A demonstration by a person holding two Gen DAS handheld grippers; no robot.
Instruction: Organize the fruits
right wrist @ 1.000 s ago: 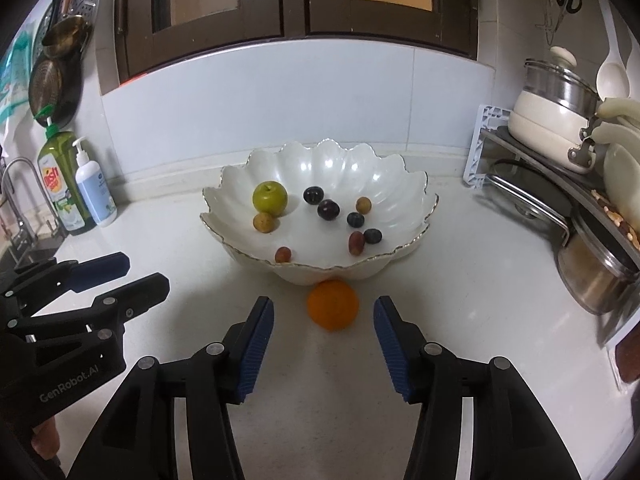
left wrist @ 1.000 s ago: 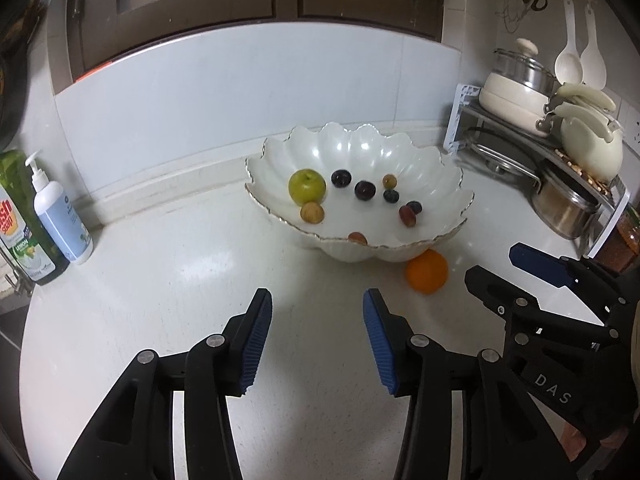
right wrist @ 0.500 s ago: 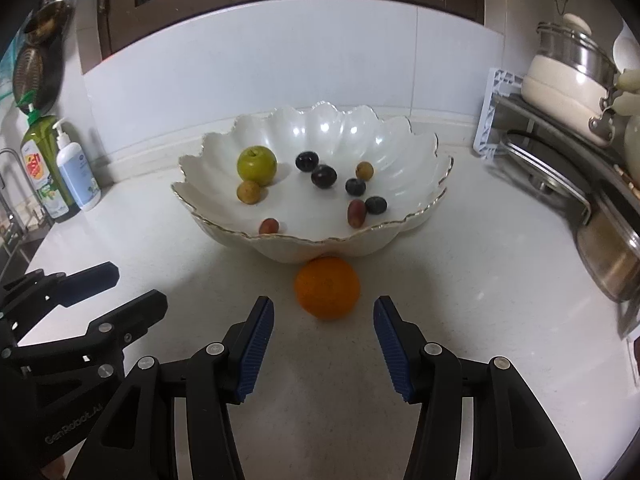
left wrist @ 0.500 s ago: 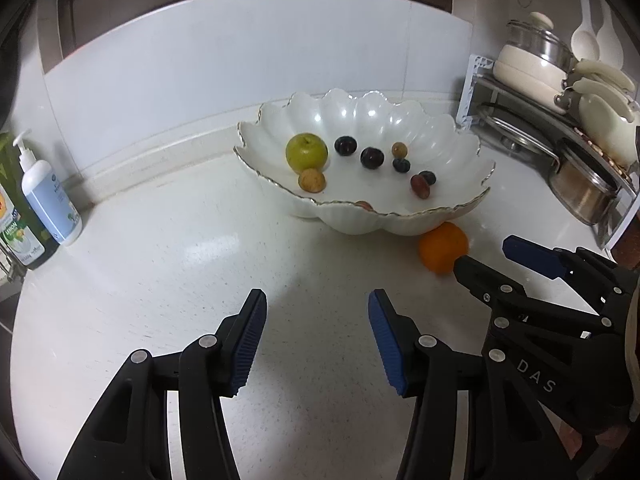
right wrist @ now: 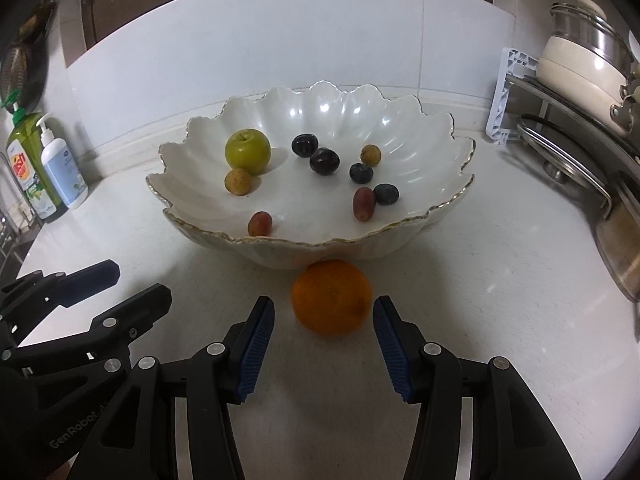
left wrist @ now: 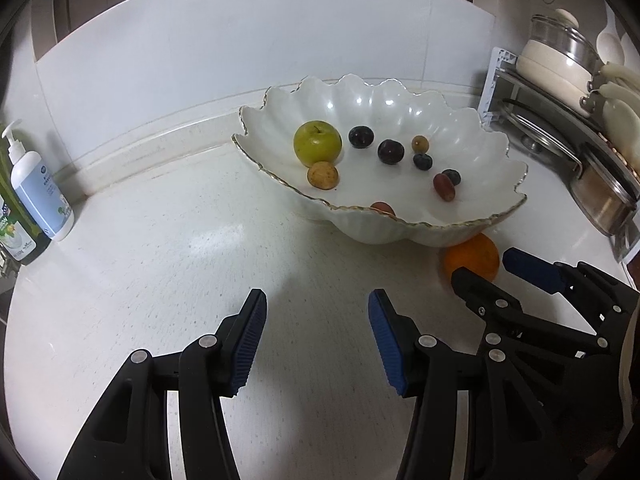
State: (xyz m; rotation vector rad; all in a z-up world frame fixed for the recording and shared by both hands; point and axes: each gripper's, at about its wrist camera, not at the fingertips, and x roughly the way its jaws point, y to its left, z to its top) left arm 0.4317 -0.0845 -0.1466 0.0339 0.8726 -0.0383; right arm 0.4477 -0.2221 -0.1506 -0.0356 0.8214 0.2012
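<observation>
On the surface (right wrist: 480, 300), a scalloped bowl (right wrist: 280, 248) is seen with the orange (right wrist: 330, 297) touching its near wall. The right gripper (right wrist: 323, 320) is spread, empty, framing it; pads should be centred before squeezing. The left gripper (left wrist: 316, 316) is spread, empty.

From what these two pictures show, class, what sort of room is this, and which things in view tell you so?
Most likely a home kitchen. A lidded pot sits on a rack at the right, soap bottles stand at the left, and a scalloped white bowl of fruit rests on the pale countertop.
</observation>
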